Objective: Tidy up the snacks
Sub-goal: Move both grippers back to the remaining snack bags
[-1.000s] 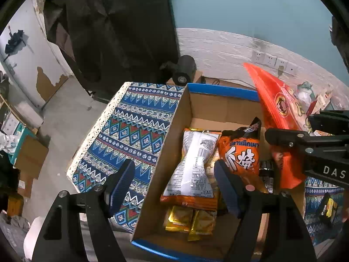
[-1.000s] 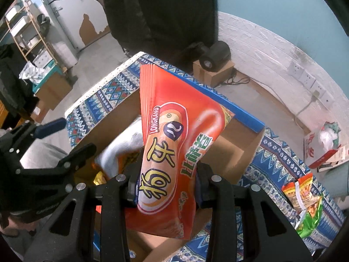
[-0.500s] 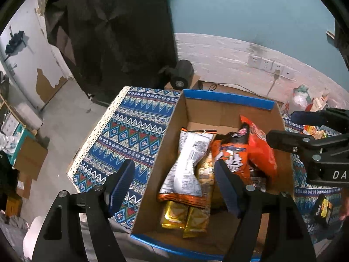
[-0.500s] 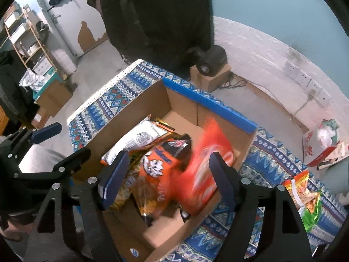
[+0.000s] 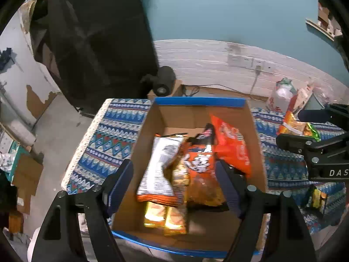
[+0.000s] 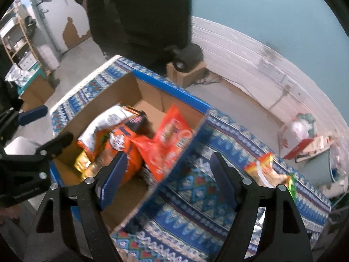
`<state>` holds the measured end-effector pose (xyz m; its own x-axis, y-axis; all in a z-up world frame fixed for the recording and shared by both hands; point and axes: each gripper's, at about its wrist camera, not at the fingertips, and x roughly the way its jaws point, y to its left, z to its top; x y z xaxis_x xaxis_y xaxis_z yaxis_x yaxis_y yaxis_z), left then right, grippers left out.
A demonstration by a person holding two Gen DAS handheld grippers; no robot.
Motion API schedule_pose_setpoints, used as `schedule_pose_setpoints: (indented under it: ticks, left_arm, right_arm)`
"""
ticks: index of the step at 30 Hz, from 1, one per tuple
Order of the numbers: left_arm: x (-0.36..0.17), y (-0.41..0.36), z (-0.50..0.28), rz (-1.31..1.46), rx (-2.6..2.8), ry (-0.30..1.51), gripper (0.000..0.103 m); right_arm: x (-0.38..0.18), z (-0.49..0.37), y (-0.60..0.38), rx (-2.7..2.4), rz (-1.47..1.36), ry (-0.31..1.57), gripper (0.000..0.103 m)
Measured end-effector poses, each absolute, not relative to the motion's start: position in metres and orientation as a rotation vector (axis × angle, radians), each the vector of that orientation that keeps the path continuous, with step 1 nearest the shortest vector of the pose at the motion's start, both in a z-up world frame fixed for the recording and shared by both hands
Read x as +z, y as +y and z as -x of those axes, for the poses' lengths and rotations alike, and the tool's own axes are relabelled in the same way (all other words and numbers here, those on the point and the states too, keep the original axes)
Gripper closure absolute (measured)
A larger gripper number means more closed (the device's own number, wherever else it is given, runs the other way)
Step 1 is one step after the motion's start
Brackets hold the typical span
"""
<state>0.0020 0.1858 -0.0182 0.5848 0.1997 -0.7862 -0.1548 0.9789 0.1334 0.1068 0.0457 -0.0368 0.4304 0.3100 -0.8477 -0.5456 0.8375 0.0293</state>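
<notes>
The right gripper [image 6: 166, 174] hangs wide open and empty, the box [image 6: 170, 87] of snacks to its left. The loose orange-and-green packet [image 6: 270, 170] lies on the patterned cloth [image 6: 196, 196] just right of its right finger, its long axis slanting toward the gripper. The left gripper [image 5: 174, 181], jaws opening and empty, hovers over the box, so the right one looks nearer.

- patterned blue tablecloth [image 5: 104, 144], white fringe edge
- black round device [image 5: 163, 83] on small cardboard box [image 6: 185, 75], on the floor past tablecloth's far edge
- wall sockets [image 5: 257, 62] on white wall behind it
- dark hanging cloth [image 6: 139, 17] left of device
- wooden shelf rack [image 6: 15, 37] far left
</notes>
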Motion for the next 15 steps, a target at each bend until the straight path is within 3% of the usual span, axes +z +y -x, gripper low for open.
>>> schedule_pose_setpoints:
  ticks: [15]
  left_arm:
    - [-0.021,0.102,-0.008,-0.162,0.059,0.935,0.023]
  right_arm:
    - [-0.037,-0.096,-0.039,0.409,0.209,1.022,0.025]
